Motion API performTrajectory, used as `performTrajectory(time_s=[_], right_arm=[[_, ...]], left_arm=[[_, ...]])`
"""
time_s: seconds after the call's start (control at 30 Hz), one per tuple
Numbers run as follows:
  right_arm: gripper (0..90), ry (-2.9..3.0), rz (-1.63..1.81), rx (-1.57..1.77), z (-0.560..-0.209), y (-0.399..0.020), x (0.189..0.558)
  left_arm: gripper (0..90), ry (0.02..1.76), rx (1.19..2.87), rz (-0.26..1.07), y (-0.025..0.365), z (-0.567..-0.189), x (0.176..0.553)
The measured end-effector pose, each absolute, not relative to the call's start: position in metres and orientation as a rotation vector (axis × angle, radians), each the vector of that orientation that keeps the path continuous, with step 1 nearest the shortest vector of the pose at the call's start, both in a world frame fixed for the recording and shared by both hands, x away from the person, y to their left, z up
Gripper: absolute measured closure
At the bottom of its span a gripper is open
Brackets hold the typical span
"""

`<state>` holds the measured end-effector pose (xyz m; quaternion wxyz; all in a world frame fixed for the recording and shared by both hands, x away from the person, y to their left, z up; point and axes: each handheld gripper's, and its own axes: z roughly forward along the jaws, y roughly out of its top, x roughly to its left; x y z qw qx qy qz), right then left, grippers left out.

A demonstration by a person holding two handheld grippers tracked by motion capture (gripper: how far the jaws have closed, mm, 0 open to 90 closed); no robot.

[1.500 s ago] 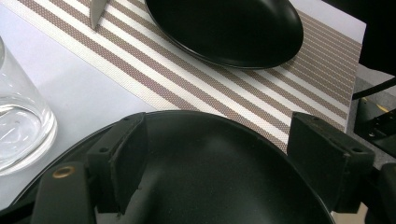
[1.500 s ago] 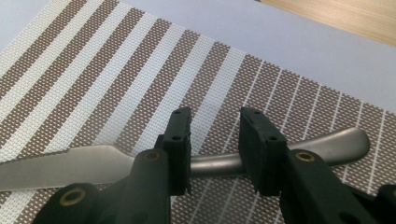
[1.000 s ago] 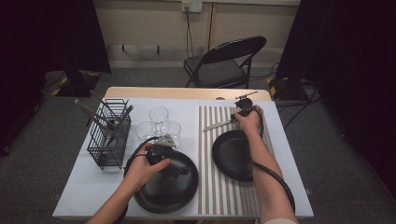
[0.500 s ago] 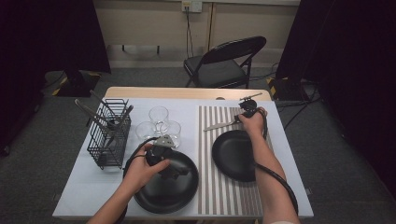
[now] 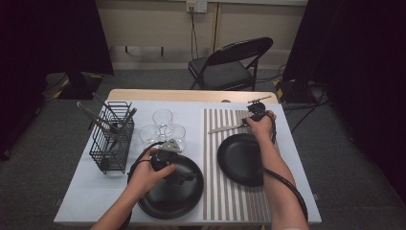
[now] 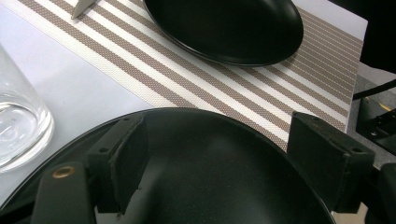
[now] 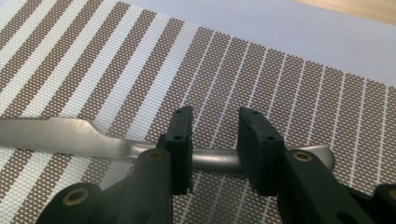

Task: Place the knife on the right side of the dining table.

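A silver table knife [image 5: 225,128] [image 7: 60,135] lies on the striped placemat [image 5: 213,191] beyond a black plate [image 5: 239,158]. My right gripper [image 5: 249,120] [image 7: 217,121] is down over its handle. The jaws stand apart, and the handle runs across the gap without being pressed by the pads. A second black plate [image 5: 167,201] [image 6: 210,186] sits on the pale table at the front left. My left gripper [image 5: 176,173] [image 6: 219,135] hovers over that plate's far rim, jaws wide open with nothing between them.
Three clear glasses [image 5: 163,120] stand behind the left plate, one close by in the left gripper view [image 6: 18,121]. A black wire basket [image 5: 112,139] with utensils stands at the table's left. A folding chair [image 5: 230,67] stands beyond the far edge.
My right hand has shifted slightly toward the far edge of the table. The knife lies where it was, and the left hand has not moved.
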<state>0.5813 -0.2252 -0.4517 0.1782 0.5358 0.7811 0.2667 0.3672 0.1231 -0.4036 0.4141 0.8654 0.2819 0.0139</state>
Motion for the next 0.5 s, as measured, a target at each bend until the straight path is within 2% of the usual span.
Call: performTrajectory(time_s=[0.5], right_arm=[[66.9,2.19,0.758,1.528,-0.4516,-0.2304,0.5762]], left_arm=[[20.7,0.707,2.179,0.034,0.1235,-0.4028,0.3661]])
